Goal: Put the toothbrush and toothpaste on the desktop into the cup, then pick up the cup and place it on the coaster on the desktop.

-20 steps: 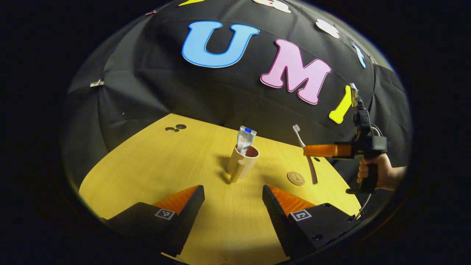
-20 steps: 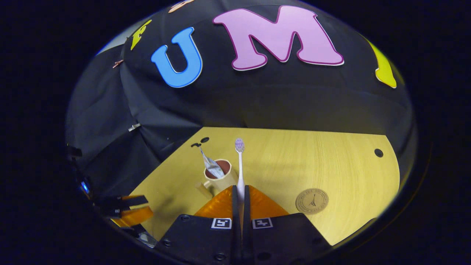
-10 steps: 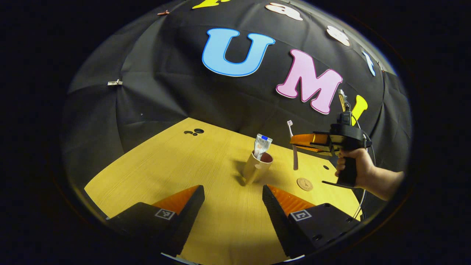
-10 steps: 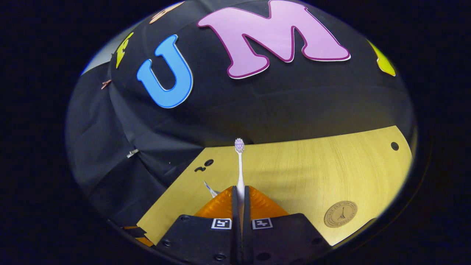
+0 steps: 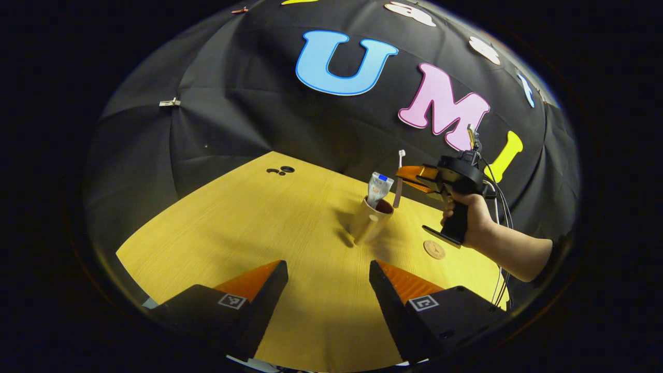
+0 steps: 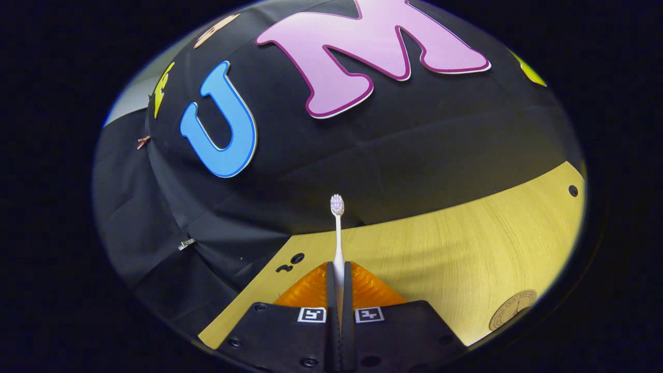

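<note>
A tan cup (image 5: 369,224) with a dark inside stands mid-desk, and the toothpaste tube (image 5: 378,188) sticks up out of it. My right gripper (image 5: 406,173), held by a hand, hovers just right of the cup's rim, shut on the white toothbrush (image 5: 398,178), whose handle hangs down beside the cup's mouth. In the right gripper view the toothbrush (image 6: 337,233) rises bristles-up from my shut right gripper (image 6: 338,269). The round brown coaster (image 5: 434,249) lies right of the cup; its edge (image 6: 513,309) shows low right. My left gripper (image 5: 326,287) stands open near the front edge, holding nothing.
The yellow wooden desk (image 5: 248,228) has small dark holes (image 5: 280,170) at its far left corner and one hole (image 6: 573,190) at the far right. The forearm (image 5: 513,248) reaches in from the right over the coaster side.
My right gripper has carried the toothbrush leftward, from beside the coaster up to the cup's rim. The right gripper view has tilted upward, losing sight of the cup. My left gripper stays open.
</note>
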Motion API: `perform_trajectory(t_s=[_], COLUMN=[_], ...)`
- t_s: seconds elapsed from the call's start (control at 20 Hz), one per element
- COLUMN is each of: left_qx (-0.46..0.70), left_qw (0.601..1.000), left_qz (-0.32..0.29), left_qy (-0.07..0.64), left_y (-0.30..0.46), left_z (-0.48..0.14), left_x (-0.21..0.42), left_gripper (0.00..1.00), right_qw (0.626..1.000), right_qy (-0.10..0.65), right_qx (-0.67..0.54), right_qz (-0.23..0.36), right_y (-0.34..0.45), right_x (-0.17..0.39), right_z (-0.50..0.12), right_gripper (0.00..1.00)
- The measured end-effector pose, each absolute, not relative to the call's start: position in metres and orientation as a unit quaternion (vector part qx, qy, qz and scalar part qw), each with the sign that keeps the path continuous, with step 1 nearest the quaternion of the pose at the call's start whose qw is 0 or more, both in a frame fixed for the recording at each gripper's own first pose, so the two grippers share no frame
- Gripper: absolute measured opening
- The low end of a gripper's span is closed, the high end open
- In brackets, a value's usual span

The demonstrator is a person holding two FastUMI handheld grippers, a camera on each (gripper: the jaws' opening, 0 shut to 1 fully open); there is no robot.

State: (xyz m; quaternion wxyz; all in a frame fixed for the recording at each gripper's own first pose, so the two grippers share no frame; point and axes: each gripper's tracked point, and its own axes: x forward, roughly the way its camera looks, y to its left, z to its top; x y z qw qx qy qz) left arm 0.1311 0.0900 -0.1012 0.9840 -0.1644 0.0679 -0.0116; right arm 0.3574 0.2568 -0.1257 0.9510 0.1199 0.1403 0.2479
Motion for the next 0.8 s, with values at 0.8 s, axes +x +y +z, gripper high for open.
perform_trajectory(t_s=[0.8], left_qx=[-0.184], left_qw=[0.979], left_qz=[-0.001], left_qy=[0.094], left_y=[0.087], left_z=[-0.134], left_x=[0.136], left_gripper=[0.98], right_qw=[0.957], right_qy=[0.138], right_qx=[0.08], right_qz=[0.243], right_y=[0.249], right_x=[0.339], right_z=[-0.19], right_gripper=[0.21])
